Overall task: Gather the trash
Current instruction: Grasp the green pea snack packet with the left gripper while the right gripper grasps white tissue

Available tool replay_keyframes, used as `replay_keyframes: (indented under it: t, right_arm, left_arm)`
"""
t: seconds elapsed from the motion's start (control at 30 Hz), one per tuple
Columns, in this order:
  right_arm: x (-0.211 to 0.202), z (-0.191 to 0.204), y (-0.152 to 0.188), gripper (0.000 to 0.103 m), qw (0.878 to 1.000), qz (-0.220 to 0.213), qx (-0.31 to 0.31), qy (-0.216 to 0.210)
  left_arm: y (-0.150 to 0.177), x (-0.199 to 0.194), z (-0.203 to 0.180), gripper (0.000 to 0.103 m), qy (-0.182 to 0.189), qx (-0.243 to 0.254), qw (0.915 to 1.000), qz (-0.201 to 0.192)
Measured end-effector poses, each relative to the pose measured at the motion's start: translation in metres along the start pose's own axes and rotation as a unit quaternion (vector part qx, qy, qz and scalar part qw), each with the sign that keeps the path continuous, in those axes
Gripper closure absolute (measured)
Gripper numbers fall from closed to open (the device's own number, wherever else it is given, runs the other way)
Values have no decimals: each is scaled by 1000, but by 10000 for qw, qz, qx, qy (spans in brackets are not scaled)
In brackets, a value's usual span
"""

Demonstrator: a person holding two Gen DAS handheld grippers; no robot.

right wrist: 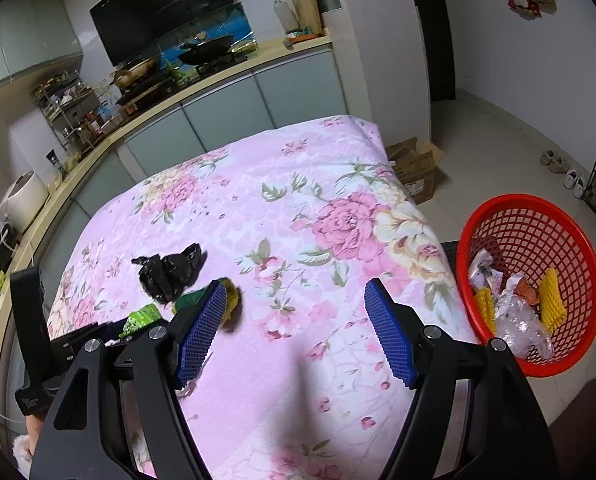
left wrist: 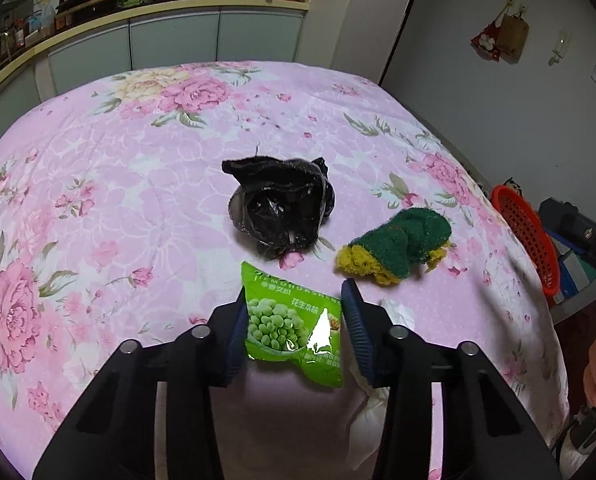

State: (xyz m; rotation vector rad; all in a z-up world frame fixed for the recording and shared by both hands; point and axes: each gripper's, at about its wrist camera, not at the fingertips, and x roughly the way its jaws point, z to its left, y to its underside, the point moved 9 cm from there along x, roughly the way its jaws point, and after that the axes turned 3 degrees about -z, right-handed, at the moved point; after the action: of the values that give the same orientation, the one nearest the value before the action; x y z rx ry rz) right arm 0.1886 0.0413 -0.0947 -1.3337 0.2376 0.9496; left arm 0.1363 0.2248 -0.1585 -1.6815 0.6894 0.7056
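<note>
1. On the pink floral tablecloth (left wrist: 97,200), far left of the trash group: a crumpled black plastic bag (left wrist: 281,204), lying loose with its mouth gaping toward the camera; I can't tell whether anything is in it
2. Just in front of it, green snack packet (left wrist: 289,328), peas printed on the face, sits near the table's near edge
3. Packet long axis runs near-to-far, roughly along the fingers of the left gripper (left wrist: 293,288); its printed top end points away toward the black bag and tips slightly left, its bottom end points back at the camera
4. Left gripper is clamped across the packet's short axis, one blue pad on each side edge, so it is grasping the packet
5. Right of the packet: green-and-yellow scouring pad (left wrist: 402,248), folded over, long axis left-right, apart from the packet
6. White crumpled wad (left wrist: 398,308) sits by the left gripper's right finger, partly hidden
7. Right gripper (right wrist: 295,284) hangs over bare cloth with its jaws spread wide and nothing between the pads
8. Red mesh basket (right wrist: 526,199) sits just off the table's right edge, mouth tilted toward the camera
9. Basket contents, left to right: crumpled white paper (right wrist: 484,268), a yellow ridged piece (right wrist: 485,308), clear plastic film (right wrist: 526,328), an orange scrap (right wrist: 526,290), a second yellow ridged piece (right wrist: 552,300)
10. Open cardboard box (right wrist: 418,168) stands on the floor past the table's far right corner; contents not visible
</note>
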Motion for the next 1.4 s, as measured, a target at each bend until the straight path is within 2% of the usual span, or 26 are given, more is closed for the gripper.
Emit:
replay_keyframes:
  t: [0.23, 0.5, 0.83, 1.0, 1.13, 1.4]
  right_arm:
    - [6, 27, 15, 34, 9992, 204, -252, -228]
    - [25, 83, 51, 34, 9912, 707, -895, -677]
    - [51, 114, 85, 34, 9820, 1063, -1412, -673]
    - [53, 114, 88, 57, 9800, 1074, -1546, -641]
    - [52, 114, 89, 69, 9796, 1063, -1566, -679]
    - [34, 113, 78, 72, 9814, 854, -1544, -752]
  left_arm:
    - [-2, -17, 17, 63, -94, -205, 9996, -163]
    - [-9, -52, 57, 63, -564, -474, 9958, -550]
    - [-3, -65, 81, 63, -725, -678, 9931, -622]
    - [0, -66, 84, 63, -756, -722, 9925, -631]
    - [-1, -66, 83, 63, -772, -721, 9923, -638]
    - [-3, -72, 76, 63, -830, -668, 9917, -717]
